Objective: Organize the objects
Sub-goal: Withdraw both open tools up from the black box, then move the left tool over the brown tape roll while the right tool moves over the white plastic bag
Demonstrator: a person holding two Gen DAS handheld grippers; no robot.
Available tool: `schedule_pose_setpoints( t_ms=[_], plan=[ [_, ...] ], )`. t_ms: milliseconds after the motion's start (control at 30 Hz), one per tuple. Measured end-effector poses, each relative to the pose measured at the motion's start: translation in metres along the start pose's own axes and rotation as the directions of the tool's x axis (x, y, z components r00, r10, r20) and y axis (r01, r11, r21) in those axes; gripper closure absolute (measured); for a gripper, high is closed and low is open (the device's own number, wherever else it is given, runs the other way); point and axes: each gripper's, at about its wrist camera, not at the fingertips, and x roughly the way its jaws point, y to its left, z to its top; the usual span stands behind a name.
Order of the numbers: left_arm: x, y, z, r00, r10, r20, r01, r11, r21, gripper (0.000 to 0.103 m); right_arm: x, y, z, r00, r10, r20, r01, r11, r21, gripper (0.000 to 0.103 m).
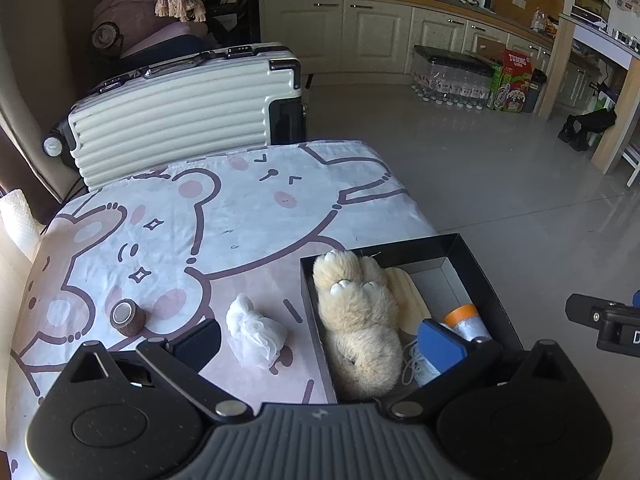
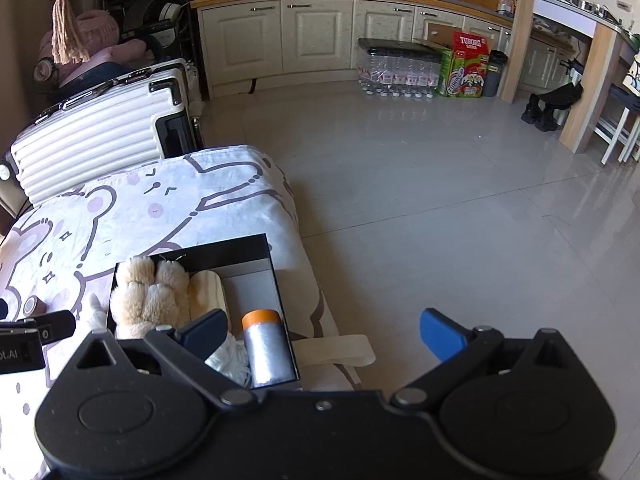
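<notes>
- The cloth (image 1: 248, 200) under your left tongs is white, printed with pink-cheeked bears in brown outline.
- The box (image 1: 472, 248) beside them is black outside, grey inside.
- In it: a cream plush toy (image 1: 360, 312) and a silver can (image 2: 267, 350) with an orange cap.
- Ahead, left: a brown tape roll (image 1: 128, 316) and white mesh ball (image 1: 256, 332).

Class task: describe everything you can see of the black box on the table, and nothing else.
The black box is a shallow, open, lidless rectangular tray, seemingly cardboard, with black walls and a pale grey floor. It sits flat at the table's right edge on the bear-print cloth. Inside lie a fluffy beige plush toy, a cream ribbed item, an orange-capped silver cylinder and something white.
</notes>
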Motion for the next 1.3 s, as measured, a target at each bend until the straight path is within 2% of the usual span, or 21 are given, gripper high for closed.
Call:
schedule_pose_setpoints(
  t_ms=[500,667,1300],
  plan=[
    [0.004,0.034,0.001,1.000,0.028,0.015,-0.027,0.999,-0.045,0.000,0.011,0.032,0.003,0.999,0.033,0.026,-0.032,0.999,-0.023,0.000],
    [0.004,0.057,0.000,0.998,0.054,0.018,-0.053,0.996,-0.074,0.000,0.012,0.056,0.005,0.998,0.045,0.053,-0.042,0.997,-0.066,0.000],
    [-0.014,0.160,-0.016,0.984,0.176,0.022,-0.168,0.966,-0.196,0.000,0.014,0.165,0.006,0.980,0.197,0.028,-0.189,0.965,-0.183,0.000]
  ],
)
